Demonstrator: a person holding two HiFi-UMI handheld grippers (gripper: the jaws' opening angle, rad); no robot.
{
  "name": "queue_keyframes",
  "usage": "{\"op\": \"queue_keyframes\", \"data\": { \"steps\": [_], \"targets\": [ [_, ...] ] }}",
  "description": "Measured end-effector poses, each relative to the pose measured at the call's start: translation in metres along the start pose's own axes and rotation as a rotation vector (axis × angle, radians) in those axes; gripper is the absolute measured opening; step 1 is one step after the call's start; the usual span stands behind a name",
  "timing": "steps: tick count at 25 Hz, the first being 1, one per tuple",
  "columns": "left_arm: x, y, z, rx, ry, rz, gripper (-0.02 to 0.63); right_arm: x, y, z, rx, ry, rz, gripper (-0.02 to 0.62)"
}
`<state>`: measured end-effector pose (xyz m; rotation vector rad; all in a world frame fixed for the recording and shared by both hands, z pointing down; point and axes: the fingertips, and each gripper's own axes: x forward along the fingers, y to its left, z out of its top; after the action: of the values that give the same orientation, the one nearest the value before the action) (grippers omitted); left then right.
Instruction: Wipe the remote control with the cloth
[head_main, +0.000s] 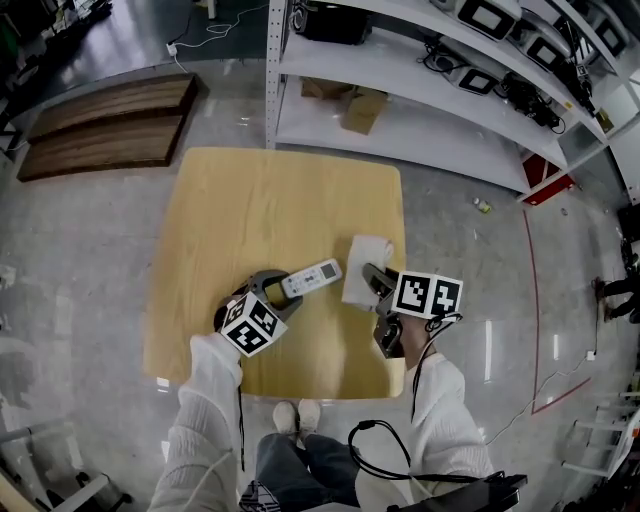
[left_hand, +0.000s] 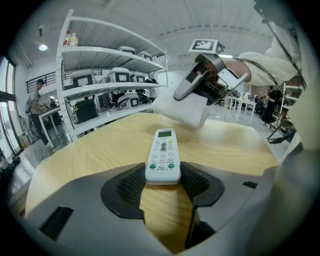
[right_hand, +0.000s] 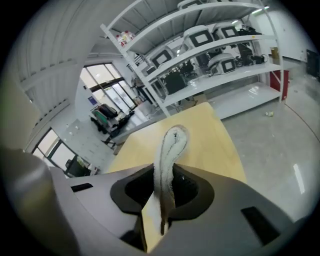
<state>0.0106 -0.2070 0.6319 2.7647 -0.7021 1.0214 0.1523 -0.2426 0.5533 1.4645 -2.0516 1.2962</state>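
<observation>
A white remote control (head_main: 311, 277) with a small screen is clamped at its near end between the pads of my left gripper (head_main: 280, 295), above the wooden table (head_main: 250, 200). In the left gripper view the remote (left_hand: 163, 155) points away from me, buttons up, held by the left gripper (left_hand: 163, 182). My right gripper (head_main: 378, 290) is shut on a white folded cloth (head_main: 364, 268), just right of the remote's far end. The right gripper view shows the cloth (right_hand: 167, 165) standing edge-on between the jaws of the right gripper (right_hand: 162, 192). The cloth (left_hand: 182, 107) hangs beyond the remote.
A white metal shelving rack (head_main: 420, 90) with devices stands behind the table. Wooden boards (head_main: 100, 125) lie on the floor at the far left. A cable (head_main: 385, 455) trails near my feet. A person (left_hand: 36, 100) stands far off to the left.
</observation>
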Motion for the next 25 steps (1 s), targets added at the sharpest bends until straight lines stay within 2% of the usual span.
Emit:
{"op": "queue_keyframes", "data": {
  "steps": [3,6,8,11,13,19,25],
  "targets": [
    [0.0,0.001,0.0,0.0,0.001,0.001,0.221,0.01,0.045,-0.008,-0.108,0.095,0.148,0.089],
    [-0.001,0.0,0.001,-0.001,0.002,0.001,0.221,0.022,0.087,-0.026,-0.141,0.189,0.307,0.089],
    [0.0,0.0,0.001,0.0,0.0,0.001,0.221,0.036,0.098,-0.041,-0.154,0.249,0.335,0.089],
    [0.001,0.002,-0.001,0.003,-0.001,0.007,0.221,0.062,0.094,-0.06,-0.23,0.33,0.257,0.089],
    [0.001,-0.001,-0.001,0.003,0.0,0.006,0.221,0.069,0.09,-0.068,-0.246,0.348,0.213,0.089],
    [0.001,0.001,-0.002,0.002,-0.001,0.006,0.221,0.07,0.068,-0.059,-0.202,0.309,0.112,0.089],
    [-0.001,-0.002,-0.001,0.002,0.004,0.007,0.221,0.051,0.028,-0.046,-0.07,0.246,0.053,0.089]
  ]
}}
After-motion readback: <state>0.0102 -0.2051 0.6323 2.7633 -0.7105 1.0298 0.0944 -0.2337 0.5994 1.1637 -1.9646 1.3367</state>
